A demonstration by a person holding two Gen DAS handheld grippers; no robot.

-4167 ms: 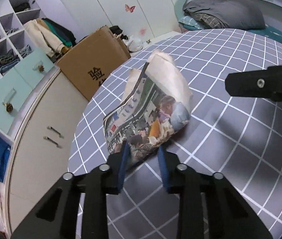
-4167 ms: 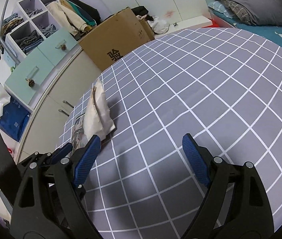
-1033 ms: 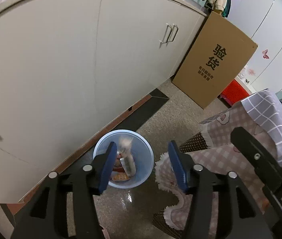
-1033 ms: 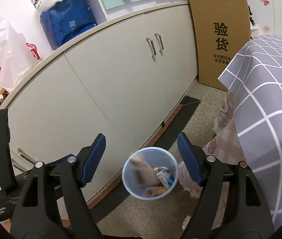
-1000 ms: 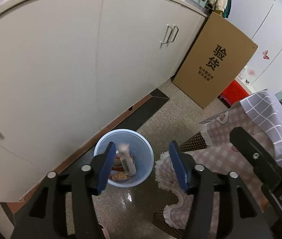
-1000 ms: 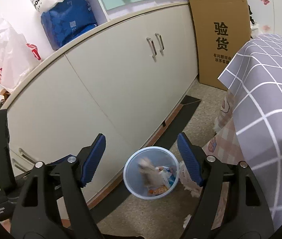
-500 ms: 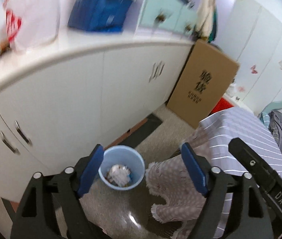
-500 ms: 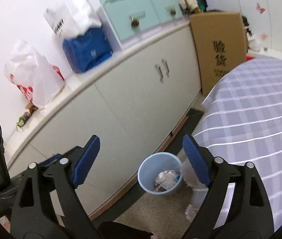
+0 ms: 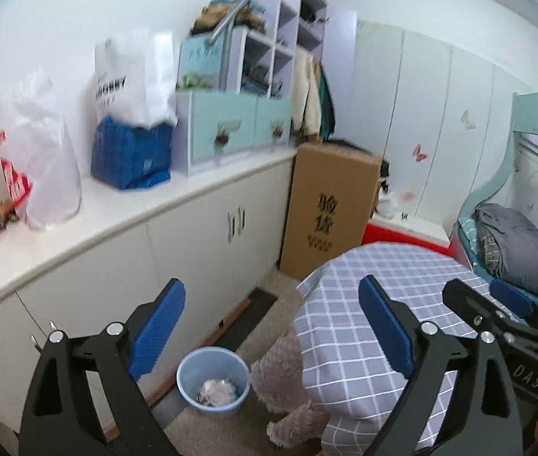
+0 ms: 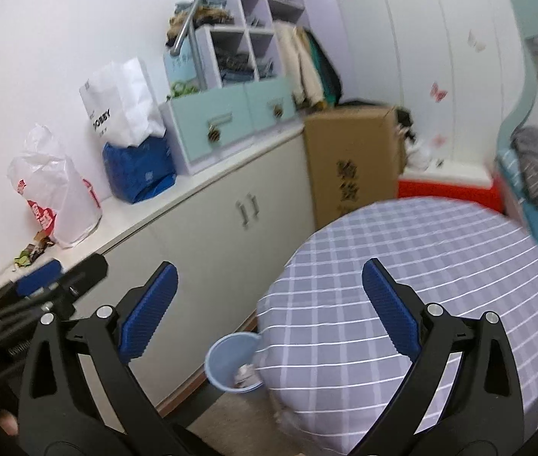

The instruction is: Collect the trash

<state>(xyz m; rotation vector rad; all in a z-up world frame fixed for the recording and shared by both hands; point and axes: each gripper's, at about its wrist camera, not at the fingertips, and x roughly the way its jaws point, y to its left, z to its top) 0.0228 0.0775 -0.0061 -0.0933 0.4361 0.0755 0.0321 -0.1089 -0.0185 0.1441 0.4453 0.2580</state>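
- Below, left wrist view: the left gripper (image 9: pixel 270 326) has its blue-padded jaws spreading wide, nothing between them; the blue bin (image 9: pixel 213 380) stands on the floor between the white cabinet (image 9: pixel 177 250) and the checked tablecloth (image 9: pixel 364 304), with crumpled trash (image 9: pixel 215 387) lying inside it; the right gripper (image 9: pixel 497 311) shows at the right edge
- Right wrist view: the right gripper (image 10: pixel 269 315) likewise has empty jaws widening; the bin (image 10: pixel 230 361) sits partly hidden behind the tablecloth (image 10: pixel 421 285) edge, trash (image 10: pixel 244 376) visible within; a cardboard box (image 10: pixel 352 159) stands beyond
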